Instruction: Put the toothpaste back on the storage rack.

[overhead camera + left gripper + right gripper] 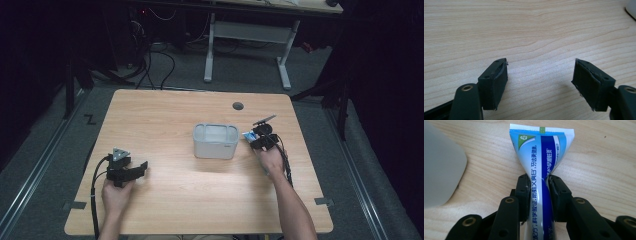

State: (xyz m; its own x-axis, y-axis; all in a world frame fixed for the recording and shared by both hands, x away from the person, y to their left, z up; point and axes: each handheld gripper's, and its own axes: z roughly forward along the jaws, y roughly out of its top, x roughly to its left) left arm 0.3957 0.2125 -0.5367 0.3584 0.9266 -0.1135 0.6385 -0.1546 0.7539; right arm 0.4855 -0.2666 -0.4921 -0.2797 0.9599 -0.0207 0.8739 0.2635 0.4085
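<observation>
A blue and white toothpaste tube (541, 157) lies on the wooden table, its flat crimped end pointing away from me. My right gripper (538, 185) is shut on the tube's middle, and the pads squeeze it in from both sides. From above, that gripper (261, 141) sits just right of a grey open bin (215, 141), with the tube's end (247, 135) poking out toward the bin. My left gripper (540, 75) rests low over bare wood with its jaws wide apart and nothing between them; in the high view it (142, 167) is at the table's front left.
The grey bin stands mid-table, and its rounded corner (441, 167) shows close on the left of the right gripper view. A dark cable hole (238, 106) sits near the table's far edge. Desk legs and cables stand on the floor beyond.
</observation>
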